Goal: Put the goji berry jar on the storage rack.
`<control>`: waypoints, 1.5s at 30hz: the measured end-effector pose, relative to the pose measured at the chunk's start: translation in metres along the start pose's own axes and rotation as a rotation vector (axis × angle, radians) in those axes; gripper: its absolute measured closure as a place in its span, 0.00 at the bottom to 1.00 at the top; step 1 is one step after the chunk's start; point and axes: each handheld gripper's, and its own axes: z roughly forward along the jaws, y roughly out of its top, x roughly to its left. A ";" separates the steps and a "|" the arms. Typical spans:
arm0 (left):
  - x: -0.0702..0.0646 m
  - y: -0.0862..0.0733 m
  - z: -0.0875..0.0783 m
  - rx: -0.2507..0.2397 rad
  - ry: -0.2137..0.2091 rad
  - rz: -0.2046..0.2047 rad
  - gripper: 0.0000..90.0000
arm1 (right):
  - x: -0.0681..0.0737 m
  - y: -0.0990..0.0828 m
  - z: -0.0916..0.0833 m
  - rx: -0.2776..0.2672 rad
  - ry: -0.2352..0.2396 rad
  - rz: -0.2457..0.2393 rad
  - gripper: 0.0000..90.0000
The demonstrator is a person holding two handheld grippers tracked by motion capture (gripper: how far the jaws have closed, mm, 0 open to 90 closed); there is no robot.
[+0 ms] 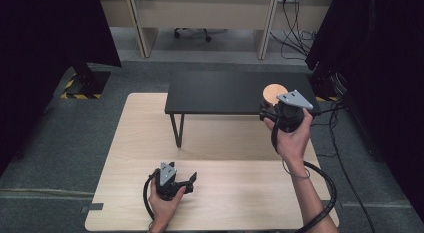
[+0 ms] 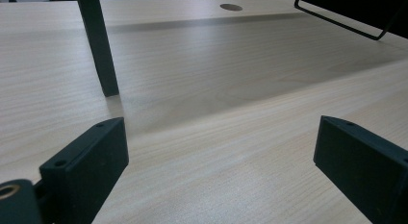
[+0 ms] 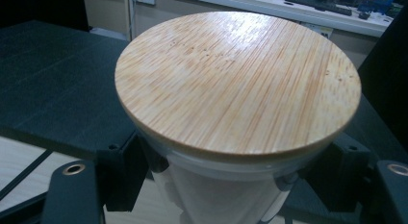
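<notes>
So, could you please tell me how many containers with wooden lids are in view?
1: a white container with a round wooden lid, held by the right gripper at the black table. Others may be hidden.

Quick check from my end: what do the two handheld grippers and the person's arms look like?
Both grippers are black. The left gripper and the right gripper each carry a grey three-cornered top plate and trail a thick black cable. The jaws are flat black blocks with screw holes. Forearms are unsleeved; a thin band circles the right wrist.
</notes>
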 end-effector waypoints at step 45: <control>0.001 0.000 0.001 0.001 -0.009 0.005 0.05 | -0.031 0.003 0.056 0.014 0.131 0.092 0.29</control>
